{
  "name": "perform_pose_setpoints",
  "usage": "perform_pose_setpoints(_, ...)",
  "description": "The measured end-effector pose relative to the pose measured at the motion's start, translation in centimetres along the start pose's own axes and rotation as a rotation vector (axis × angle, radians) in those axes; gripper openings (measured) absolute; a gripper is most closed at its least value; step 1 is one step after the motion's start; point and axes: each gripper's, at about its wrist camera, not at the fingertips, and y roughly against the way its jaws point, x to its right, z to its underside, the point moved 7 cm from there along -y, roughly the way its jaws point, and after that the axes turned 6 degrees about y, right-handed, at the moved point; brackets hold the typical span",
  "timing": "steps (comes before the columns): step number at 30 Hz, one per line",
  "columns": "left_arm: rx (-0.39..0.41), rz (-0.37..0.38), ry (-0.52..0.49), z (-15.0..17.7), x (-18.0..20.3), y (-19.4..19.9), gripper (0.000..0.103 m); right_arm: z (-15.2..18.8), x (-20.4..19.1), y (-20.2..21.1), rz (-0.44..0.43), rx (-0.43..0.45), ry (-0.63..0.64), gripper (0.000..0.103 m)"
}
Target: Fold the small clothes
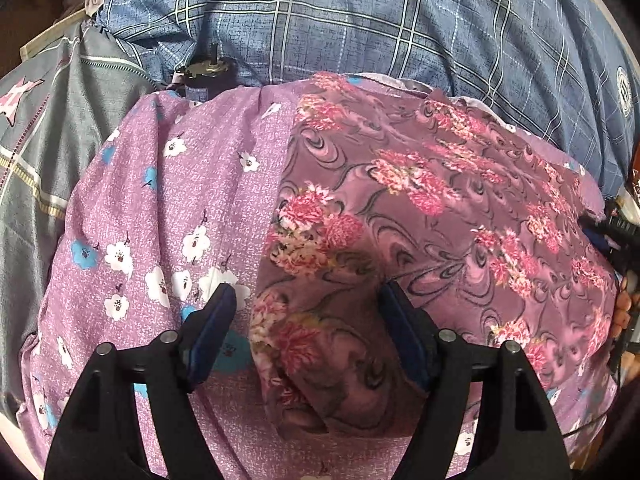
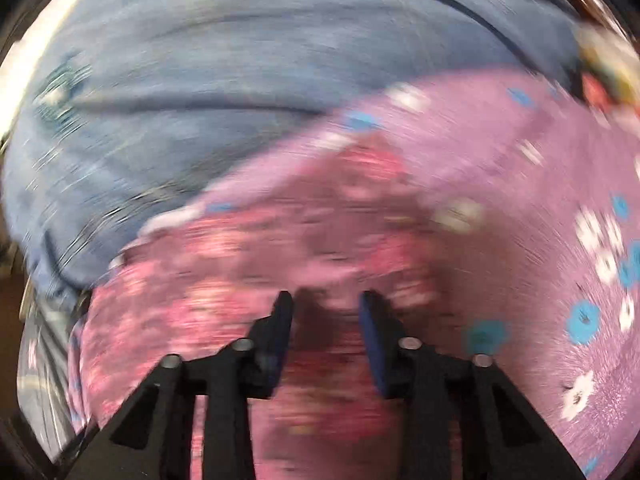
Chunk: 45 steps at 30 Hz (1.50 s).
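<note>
Fabric fills the space between the fingers of the left gripper (image 1: 308,312), which stands spread wide over the near end of the rose-print garment (image 1: 420,200); neither pad presses the cloth, so nothing is pinched there. From that gripper the garment runs away to the far right, its long axis slanting from the near middle toward the far right, and its left edge lies on the lilac sheet with white and blue flowers (image 1: 168,184). Beyond the sheet is a blue checked quilt (image 1: 360,20), and to the left a grey patterned cover (image 1: 60,128) (the whole thing looks like a bed, not a counter).

The right gripper (image 2: 326,308) is seen through heavy blur. Its fingers are narrowed but a gap shows between them, with the rose print under and ahead of them; whether any cloth is caught I cannot tell. At the right edge of the left wrist view, a person's hand (image 1: 624,304) sits at the garment's right border.

My judgement: the right gripper is nearer the garment's right edge, so a fold would carry that edge leftward across the long axis, while the left gripper steadies the near end.
</note>
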Motion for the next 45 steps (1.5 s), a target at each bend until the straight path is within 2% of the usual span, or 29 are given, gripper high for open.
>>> perform_pose_setpoints(2, 0.011, -0.001, 0.008, -0.2, 0.0, 0.4, 0.075, -0.5, 0.6, 0.5, -0.035, 0.015, -0.035, 0.014)
perform_pose_setpoints(3, 0.029, 0.004, 0.009, -0.3, 0.1, 0.8, 0.075, -1.2, 0.3, 0.9, -0.041, 0.035, -0.025, 0.017)
perform_pose_setpoints(5, 0.054, 0.014, -0.001, -0.7, 0.5, 1.2, 0.075, -2.7, -0.6, 1.4, -0.035, 0.074, 0.001, 0.017)
perform_pose_setpoints(7, 0.068, 0.024, -0.01, -1.0, 1.0, 1.6, 0.075, -4.3, -1.7, 1.1, -0.065, 0.091, 0.0, 0.017)
perform_pose_setpoints(10, 0.055, 0.028, -0.039, -1.1, 2.0, 1.0, 0.075, -5.6, -4.0, -1.2, -0.064, 0.044, 0.03, 0.017)
perform_pose_setpoints(13, 0.016, -0.017, -0.075, -0.8, 2.5, -0.6, 0.075, -5.1, -4.2, -6.0, 0.046, -0.094, 0.041, 0.016)
perform_pose_setpoints(16, 0.007, -0.046, -0.098, -0.7, 2.6, -1.1, 0.08, -5.9, -3.8, -6.4, 0.016, -0.079, -0.017, 0.015)
perform_pose_setpoints(18, 0.009, -0.041, -0.08, -0.9, 2.4, -0.9, 0.08, -5.8, -3.8, -5.1, -0.013, -0.068, -0.056, 0.019)
perform_pose_setpoints(19, 0.017, -0.032, -0.067, -0.9, 2.3, -0.6, 0.08, -5.7, -3.9, -4.3, -0.022, -0.061, -0.043, 0.025)
perform_pose_setpoints(20, 0.03, -0.023, -0.058, -1.0, 2.3, -0.2, 0.08, -5.2, -4.3, -3.3, -0.03, -0.053, -0.02, 0.026)
perform_pose_setpoints(24, 0.077, 0.001, -0.081, -0.7, 3.1, 1.3, 0.08, -2.0, -5.8, 2.9, -0.09, 0.004, 0.059, 0.029)
perform_pose_setpoints(28, 0.082, 0.014, -0.143, 0.6, 4.5, 2.2, 0.08, 2.1, -5.7, 7.5, -0.115, 0.049, 0.102, 0.038)
perform_pose_setpoints(31, 0.022, -0.02, -0.197, 2.2, 5.1, 0.7, 0.081, 7.0, -4.8, 6.7, -0.073, -0.008, 0.123, 0.036)
perform_pose_setpoints(34, 0.027, -0.047, -0.216, 2.6, 5.2, 0.5, 0.081, 8.3, -4.6, 6.7, -0.032, -0.003, 0.168, 0.034)
perform_pose_setpoints(36, 0.049, -0.018, -0.178, 2.3, 5.0, 1.8, 0.081, 8.3, -5.1, 8.1, -0.032, -0.008, 0.163, 0.038)
perform_pose_setpoints(39, 0.118, 0.004, -0.168, 1.9, 5.1, 3.8, 0.081, 8.2, -6.7, 11.8, -0.08, 0.099, 0.2, 0.039)
perform_pose_setpoints(41, 0.168, 0.024, -0.159, 1.6, 5.6, 5.5, 0.081, 8.8, -7.3, 14.8, -0.106, 0.186, 0.232, 0.047)
perform_pose_setpoints(43, 0.202, 0.041, -0.15, 1.3, 6.0, 6.7, 0.081, 9.3, -8.2, 16.7, -0.134, 0.249, 0.248, 0.063)
perform_pose_setpoints(45, 0.235, 0.045, -0.146, 1.2, 6.4, 7.8, 0.081, 9.5, -9.5, 17.4, -0.17, 0.291, 0.262, 0.066)
